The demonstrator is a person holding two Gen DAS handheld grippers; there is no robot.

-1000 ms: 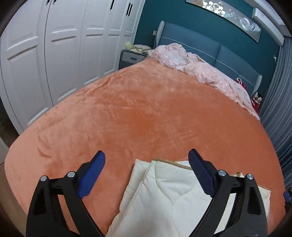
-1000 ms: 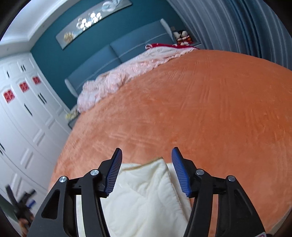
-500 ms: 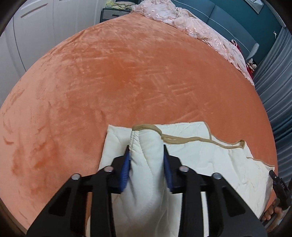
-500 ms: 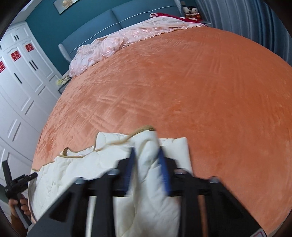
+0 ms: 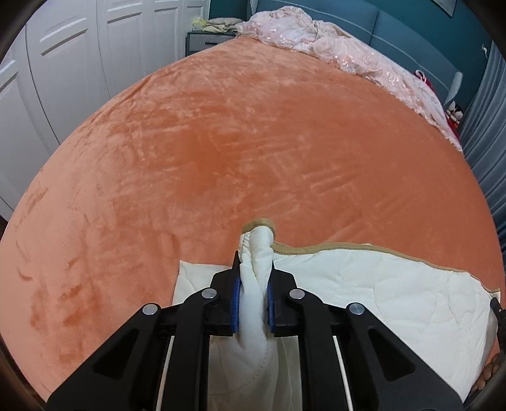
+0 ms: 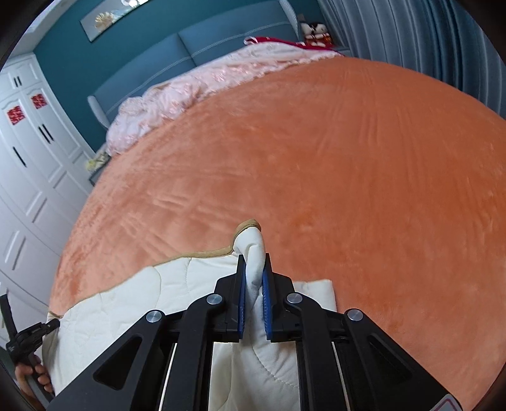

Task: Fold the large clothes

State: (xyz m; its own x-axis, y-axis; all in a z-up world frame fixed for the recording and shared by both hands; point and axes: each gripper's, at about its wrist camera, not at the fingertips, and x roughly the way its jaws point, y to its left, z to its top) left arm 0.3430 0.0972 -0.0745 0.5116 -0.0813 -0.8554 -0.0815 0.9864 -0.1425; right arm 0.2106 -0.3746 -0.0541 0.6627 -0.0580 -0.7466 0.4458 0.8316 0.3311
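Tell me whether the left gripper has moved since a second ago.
Yes. The left gripper dropped toward the orange bedspread; the wardrobe slid out of view. Its fingers have just closed on the cream quilt.

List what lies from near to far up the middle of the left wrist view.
left hand-held gripper shut on a bunched fold of the cream quilt → tan-trimmed quilt corner → orange bedspread → crumpled pink blanket → blue headboard

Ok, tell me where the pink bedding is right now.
The pink bedding lies bunched along the far end of the orange bed, against the blue headboard: upper right in the left wrist view, upper left in the right wrist view.
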